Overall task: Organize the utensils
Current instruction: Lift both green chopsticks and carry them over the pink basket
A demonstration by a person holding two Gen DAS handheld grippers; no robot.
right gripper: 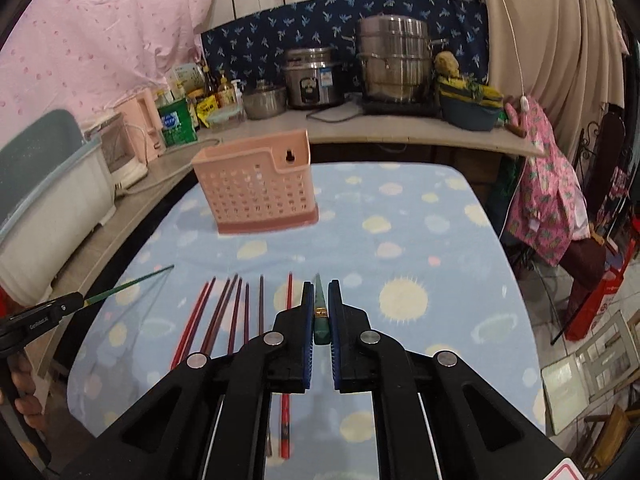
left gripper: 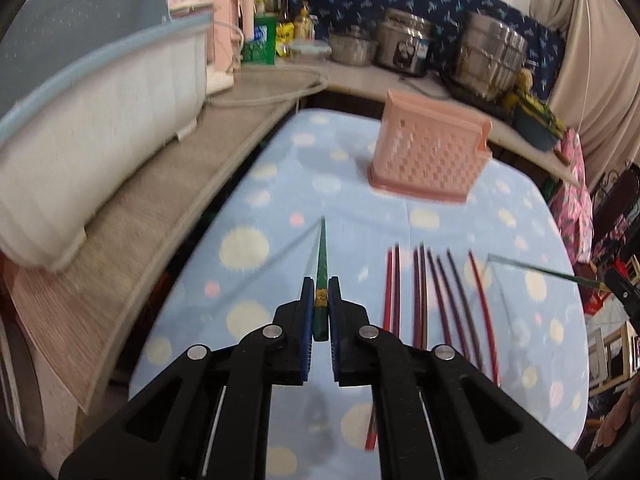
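Chopsticks on the desk: a row of red and dark chopsticks (left gripper: 440,300) lies on the blue cloth, roughly side by side, between the two grippers; nothing covers them.
Holder: a pink perforated utensil holder (right gripper: 256,192) stands upright on the far part of the desk, well apart from the row; its top is open.
Way to the holder: the cloth between the chopsticks and the holder is bare.
Left gripper: the left gripper (left gripper: 321,300) is above the cloth and points downward and forward; its fingers are narrow and clamp a green chopstick (left gripper: 321,256), whose thin end points to the holder.
Right gripper: the right gripper (right gripper: 320,300) is also above the cloth, just right of the row; its fingers are pressed together on a second green chopstick (right gripper: 319,292), seen almost end-on.
Hand: part of a hand (right gripper: 24,392) shows at the left edge of the right wrist view, under the left gripper.
Desk: the blue cloth with pale round spots (right gripper: 420,240) covers the desk.
Counter behind: a rice cooker (right gripper: 314,80), a tall steel pot (right gripper: 394,60), bottles and a large white tub (left gripper: 100,128) stand there.
Room: pink and beige curtains hang behind; both views are a little blurred.
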